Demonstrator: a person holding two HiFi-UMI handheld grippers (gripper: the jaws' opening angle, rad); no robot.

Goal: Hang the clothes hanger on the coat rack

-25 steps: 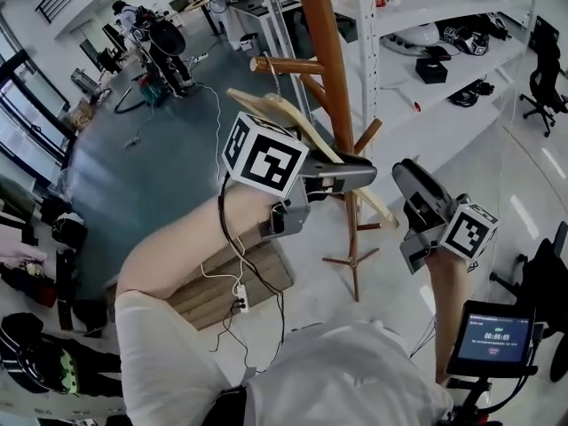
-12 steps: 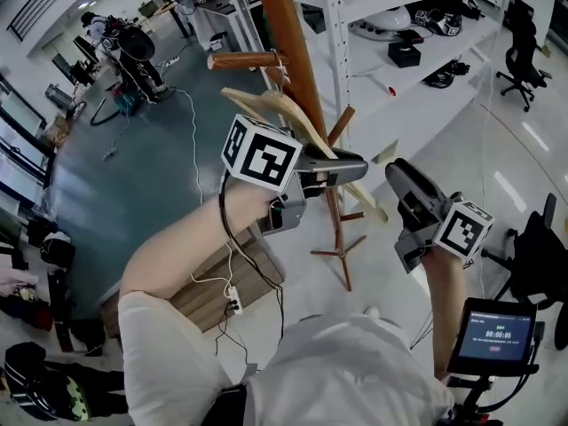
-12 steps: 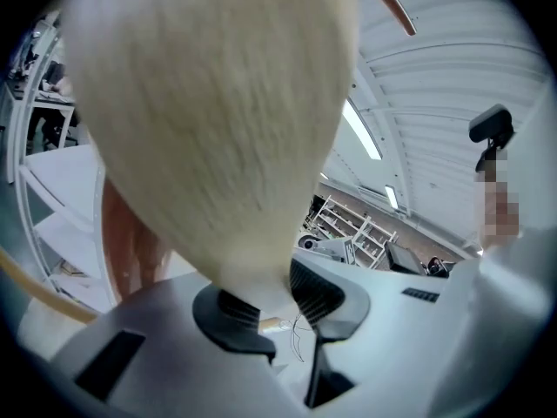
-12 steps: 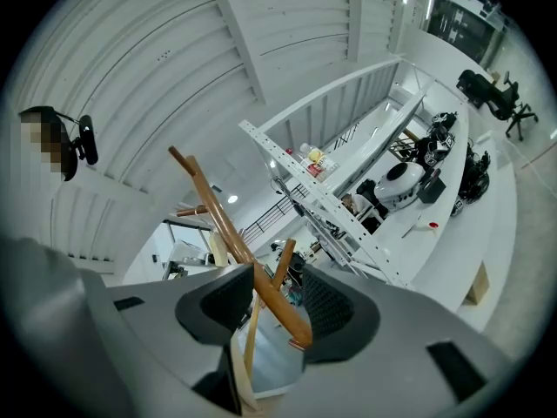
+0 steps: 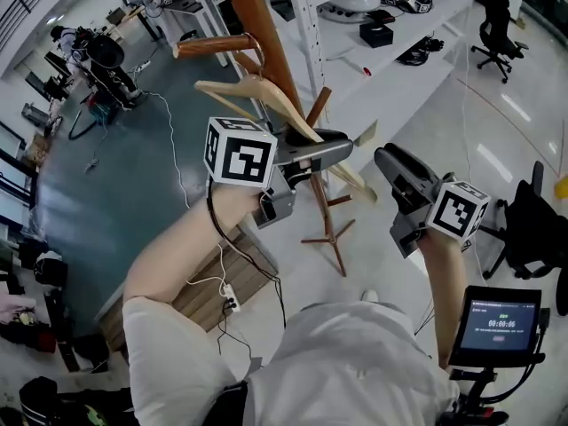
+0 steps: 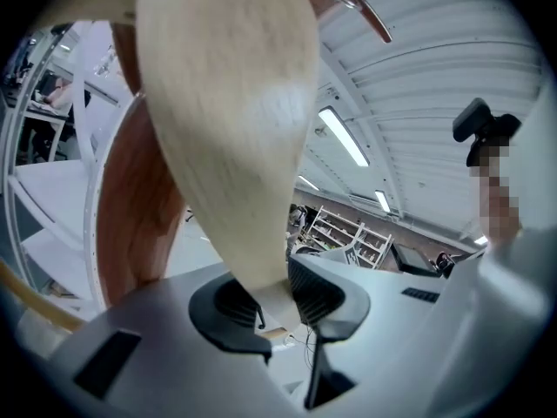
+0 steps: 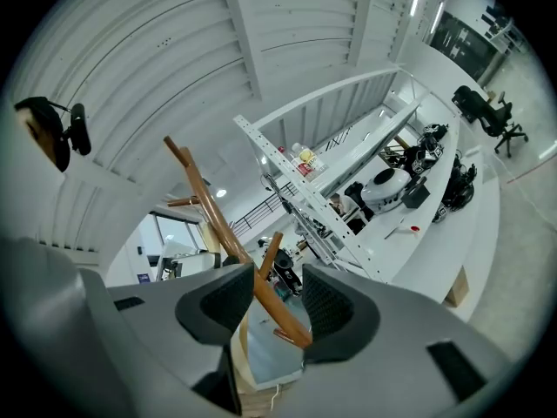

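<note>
My left gripper (image 5: 342, 146) is shut on one end of a pale wooden clothes hanger (image 5: 266, 96), held up against the brown wooden coat rack (image 5: 253, 16). The hanger's metal hook (image 5: 257, 50) is right by the rack's side peg (image 5: 209, 45); whether it rests on the peg I cannot tell. In the left gripper view the hanger (image 6: 226, 120) fills the middle, its end pinched between the pads of the left gripper (image 6: 274, 301), with the hook (image 6: 365, 11) at the top. My right gripper (image 5: 390, 162) hovers right of the hanger. Its right gripper view shows the right gripper (image 7: 274, 307) open and empty, the rack (image 7: 209, 207) beyond.
White metal shelving (image 5: 390, 69) with gear stands behind the rack. A wooden crate (image 5: 209, 295) with a power strip lies on the floor at its foot. Office chairs (image 5: 493, 11) stand at the right, and a timer screen (image 5: 497, 322) is on a stand. People work at the far left (image 5: 93, 51).
The head view has swung, so the rack now sits further up and left. Both grippers have sunk a little. The left grip on the hanger is unchanged.
</note>
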